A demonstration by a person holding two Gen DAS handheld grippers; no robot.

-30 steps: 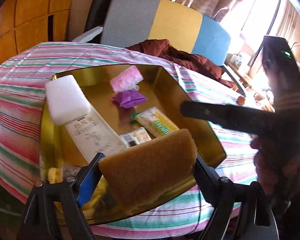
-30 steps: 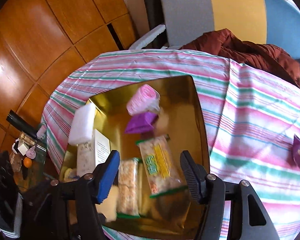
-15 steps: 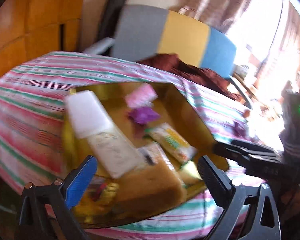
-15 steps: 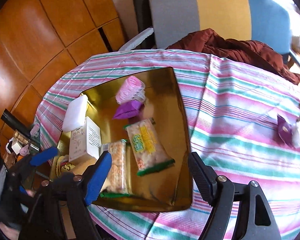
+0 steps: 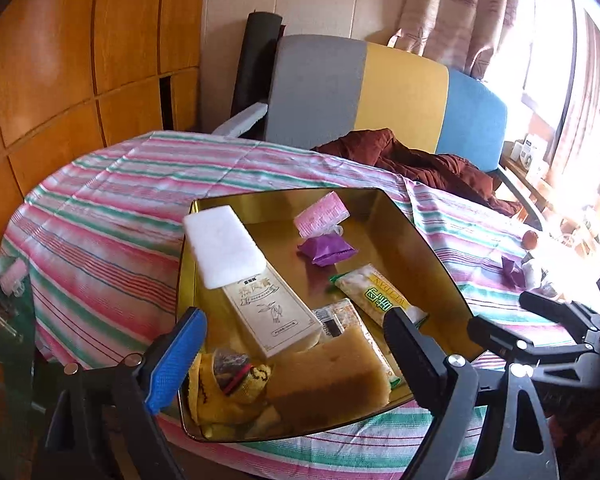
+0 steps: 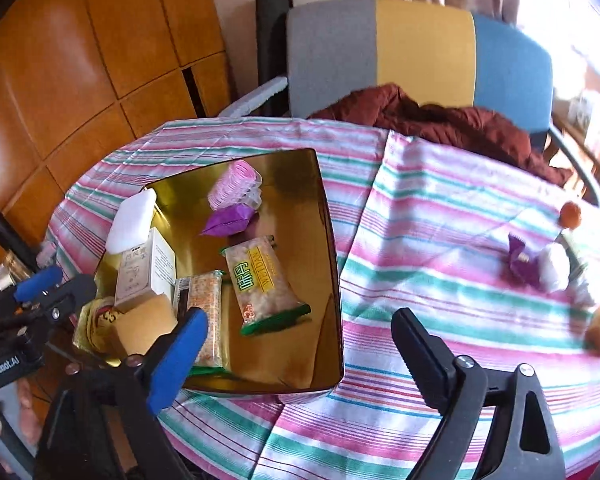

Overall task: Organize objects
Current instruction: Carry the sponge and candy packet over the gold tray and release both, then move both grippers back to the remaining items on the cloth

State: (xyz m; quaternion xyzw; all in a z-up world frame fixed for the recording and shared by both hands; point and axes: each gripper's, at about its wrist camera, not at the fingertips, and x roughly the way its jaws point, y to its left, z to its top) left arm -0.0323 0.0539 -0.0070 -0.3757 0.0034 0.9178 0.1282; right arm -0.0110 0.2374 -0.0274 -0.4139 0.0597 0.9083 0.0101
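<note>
Left gripper (image 5: 296, 350), jaws narrowing slightly and empty, has let go the brown sponge (image 5: 328, 376), now lying in the gold tray (image 5: 428, 248); right gripper (image 6: 300, 344) opening, empty, free for table leftovers.

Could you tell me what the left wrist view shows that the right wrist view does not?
Only the left wrist view shows the window and patterned curtain.

Only the right wrist view shows the hand holding the left gripper.

Both show the gold tray holding the brown sponge, white sponge and purple packet, and the striped tablecloth.
</note>
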